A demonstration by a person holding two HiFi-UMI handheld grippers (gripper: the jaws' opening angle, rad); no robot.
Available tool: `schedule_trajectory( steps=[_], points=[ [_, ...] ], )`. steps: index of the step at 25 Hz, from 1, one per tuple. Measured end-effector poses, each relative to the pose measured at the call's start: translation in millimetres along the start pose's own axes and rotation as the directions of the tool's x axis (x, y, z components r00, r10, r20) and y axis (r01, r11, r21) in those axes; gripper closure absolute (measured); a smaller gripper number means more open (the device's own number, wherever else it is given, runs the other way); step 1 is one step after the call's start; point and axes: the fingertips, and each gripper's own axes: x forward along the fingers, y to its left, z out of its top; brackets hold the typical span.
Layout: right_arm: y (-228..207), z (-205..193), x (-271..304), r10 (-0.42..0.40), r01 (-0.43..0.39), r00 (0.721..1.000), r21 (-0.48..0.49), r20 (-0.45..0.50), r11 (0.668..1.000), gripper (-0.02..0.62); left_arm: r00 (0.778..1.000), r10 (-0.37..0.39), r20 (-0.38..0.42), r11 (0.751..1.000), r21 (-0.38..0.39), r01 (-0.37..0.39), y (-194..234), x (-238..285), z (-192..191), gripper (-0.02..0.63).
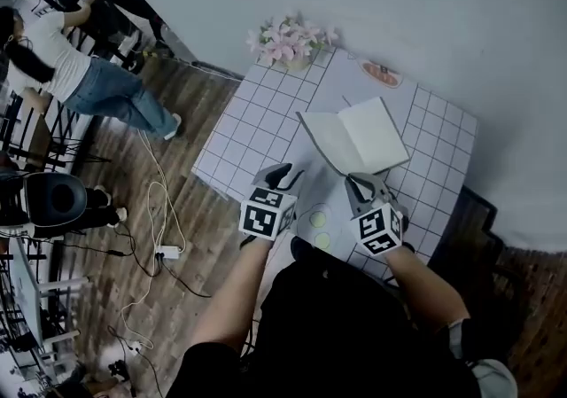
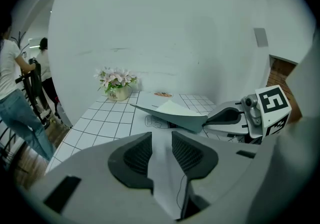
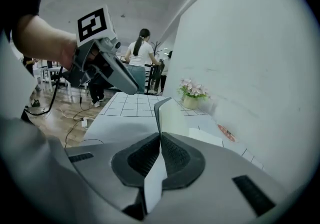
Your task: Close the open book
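The open book (image 1: 356, 137) lies spread on the grid-patterned table (image 1: 252, 117), its pale pages facing up. My right gripper (image 1: 361, 182) is shut on the book's near edge. In the right gripper view the thin cover (image 3: 167, 115) runs straight between the closed pads (image 3: 175, 155). The left gripper view shows that side of the book (image 2: 172, 112) raised off the table, with the right gripper (image 2: 209, 120) at its corner. My left gripper (image 1: 288, 176) hovers just left of the book, open (image 2: 161, 140), with nothing between its fingers.
A pot of pink flowers (image 1: 288, 42) stands at the table's far corner, and a small orange-patterned disc (image 1: 381, 74) lies near the wall. A person (image 1: 75, 68) stands at the far left on the wooden floor, where cables (image 1: 155, 210) run.
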Motion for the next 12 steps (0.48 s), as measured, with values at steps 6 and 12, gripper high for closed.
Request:
schedule_trajectory(
  steps=[6,12],
  points=[
    [-31.3,-32.0,-24.2,-0.056,0.056,0.998,0.161,-0.008,0.985,0.581,1.0,0.001,0.012,1.0,-0.012,-0.001,-19.3,-2.4,-3.1,0.477],
    [-64.0,-44.9,-31.2,-0.128,0.126,0.992,0.231,-0.006,0.965,0.58,1.0,0.022,0.016,1.0,0.02,-0.022,-24.6,-7.0,0.9,0.477]
  ],
)
